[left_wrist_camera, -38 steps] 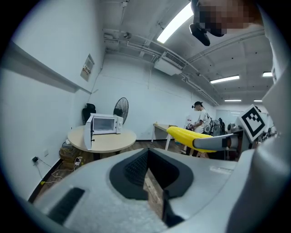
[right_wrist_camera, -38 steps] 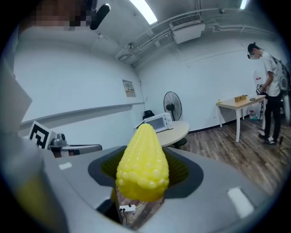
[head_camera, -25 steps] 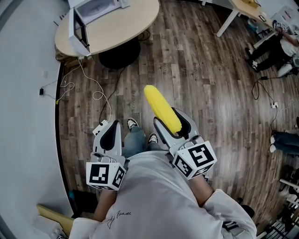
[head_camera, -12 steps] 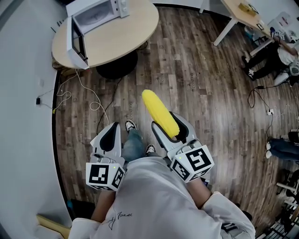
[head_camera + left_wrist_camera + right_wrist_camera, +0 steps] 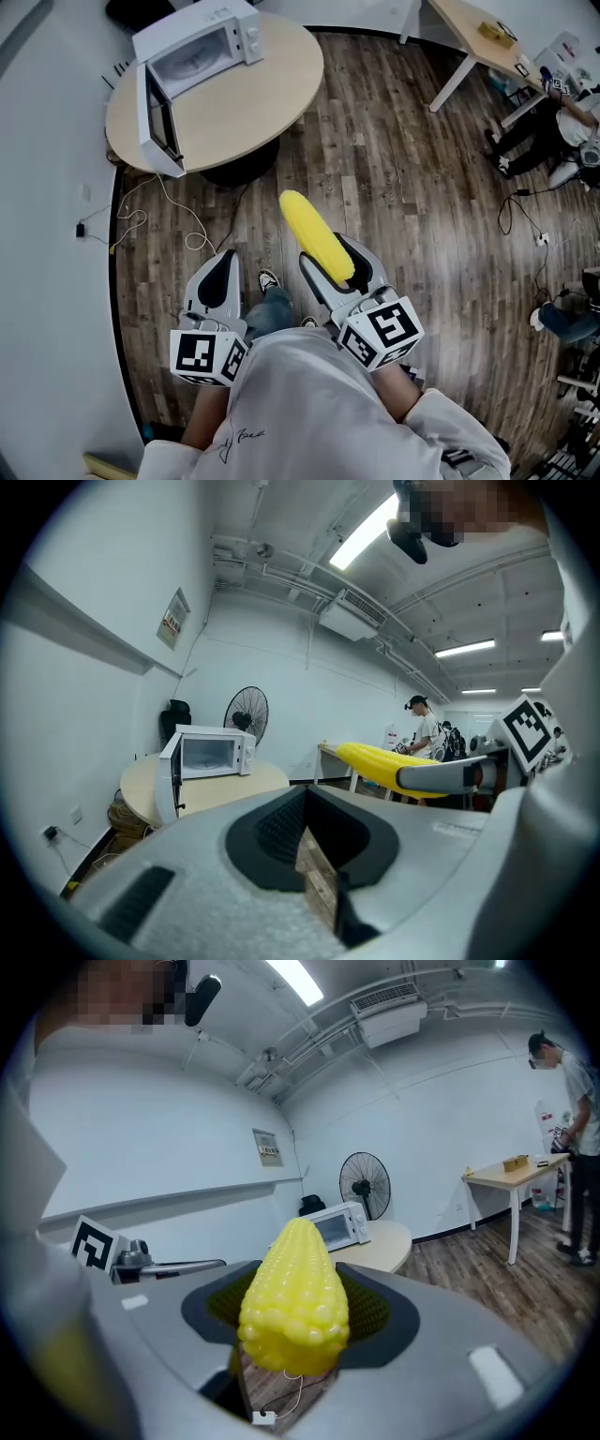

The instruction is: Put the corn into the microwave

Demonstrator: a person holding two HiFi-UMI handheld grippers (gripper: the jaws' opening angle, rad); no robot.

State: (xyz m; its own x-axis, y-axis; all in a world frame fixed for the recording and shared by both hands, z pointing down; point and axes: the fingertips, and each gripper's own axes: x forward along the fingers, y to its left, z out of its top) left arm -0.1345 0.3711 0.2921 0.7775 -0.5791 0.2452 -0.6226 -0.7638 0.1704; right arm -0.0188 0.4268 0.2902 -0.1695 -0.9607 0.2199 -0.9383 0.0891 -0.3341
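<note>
A yellow corn cob (image 5: 317,235) sticks forward and up out of my right gripper (image 5: 336,251), which is shut on its lower half. In the right gripper view the corn (image 5: 292,1288) fills the gap between the jaws. My left gripper (image 5: 217,274) is beside it at the left, shut with nothing in it. The white microwave (image 5: 202,47) stands on a round beige table (image 5: 262,94) ahead and to the left, with its door (image 5: 159,122) swung open. Both grippers are over the wooden floor, well short of the table. The microwave (image 5: 211,754) also shows in the left gripper view.
White cables (image 5: 141,220) trail over the floor below the table, along the curved wall at the left. A light desk (image 5: 478,28) stands at the top right, with a seated person (image 5: 553,112) beyond it. A fan (image 5: 246,714) stands behind the microwave.
Both grippers have moved forward toward the table, the corn still held. The microwave and the table have come further into view and sit lower in the head view.
</note>
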